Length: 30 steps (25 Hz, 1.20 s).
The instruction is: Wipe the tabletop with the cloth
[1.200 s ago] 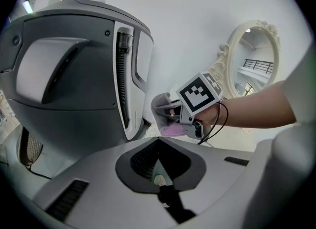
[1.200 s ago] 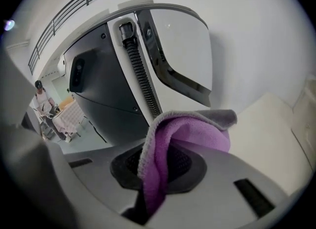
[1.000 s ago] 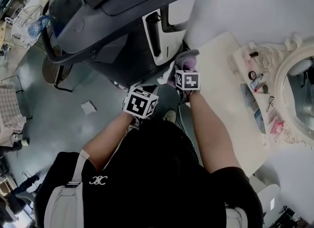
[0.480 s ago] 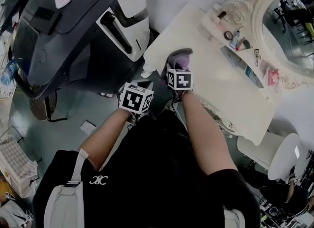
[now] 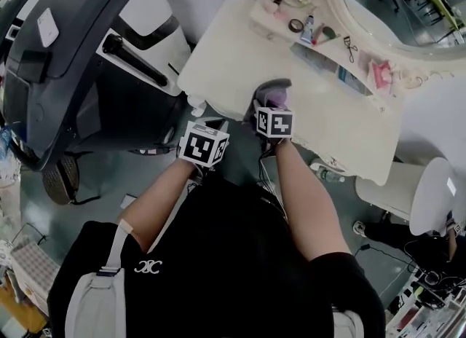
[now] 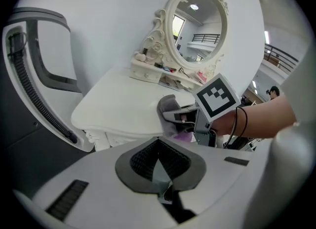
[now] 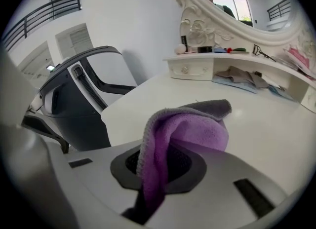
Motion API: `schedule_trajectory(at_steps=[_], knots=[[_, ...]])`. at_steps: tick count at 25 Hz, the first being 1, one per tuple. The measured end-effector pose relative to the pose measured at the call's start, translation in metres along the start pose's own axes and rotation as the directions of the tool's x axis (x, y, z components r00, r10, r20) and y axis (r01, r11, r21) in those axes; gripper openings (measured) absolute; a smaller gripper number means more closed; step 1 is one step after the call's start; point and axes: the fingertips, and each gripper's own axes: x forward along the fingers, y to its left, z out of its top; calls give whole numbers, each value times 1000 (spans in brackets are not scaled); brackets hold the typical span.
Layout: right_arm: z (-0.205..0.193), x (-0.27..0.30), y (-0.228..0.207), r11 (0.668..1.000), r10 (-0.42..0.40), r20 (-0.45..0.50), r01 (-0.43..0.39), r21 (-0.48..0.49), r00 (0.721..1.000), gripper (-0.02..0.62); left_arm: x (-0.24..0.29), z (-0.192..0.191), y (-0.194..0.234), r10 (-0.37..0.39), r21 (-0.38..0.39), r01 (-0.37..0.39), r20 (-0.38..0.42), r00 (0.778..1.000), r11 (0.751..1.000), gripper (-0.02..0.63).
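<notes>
The vanity tabletop (image 5: 240,56) now lies directly beneath the jaws of the right gripper (image 5: 270,102) and its clamped cloth (image 5: 271,90).

Bunched purple-grey cloth (image 7: 193,130) hangs above the cream tabletop (image 7: 269,135).

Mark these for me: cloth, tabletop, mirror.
cloth (image 7: 190,132): right gripper view, on the purple fold.
tabletop (image 7: 274,127): right gripper view, on bare white surface right of the cloth.
mirror (image 6: 200,29): left gripper view, on the middle of the oval glass.

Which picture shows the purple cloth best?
The right gripper view: the cloth is big and close, pinched in the right tool. The head view shows a small bit; the left gripper view shows it sideways, farther off.
</notes>
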Motion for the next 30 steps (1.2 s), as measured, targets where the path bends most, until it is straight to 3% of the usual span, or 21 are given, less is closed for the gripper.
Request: schedule_trajectory(at_steps=[7, 19, 26, 30], knots=[[-32, -55, -82, 992, -30, 33, 26, 123, 999, 41, 29, -1, -75, -46, 60, 48, -24, 999, 997, 4], [-94, -140, -220, 962, -63, 71, 41, 271, 996, 41, 68, -8, -196, -39, 125, 44, -37, 999, 991, 4], [-132, -186, -287, 949, -25, 39, 11, 316, 999, 41, 94, -35, -264, -37, 87, 40, -39, 999, 995, 5], [-149, -214, -336, 946, -81, 29, 68, 318, 996, 41, 103, -45, -295, -39, 92, 43, -47, 998, 995, 4]])
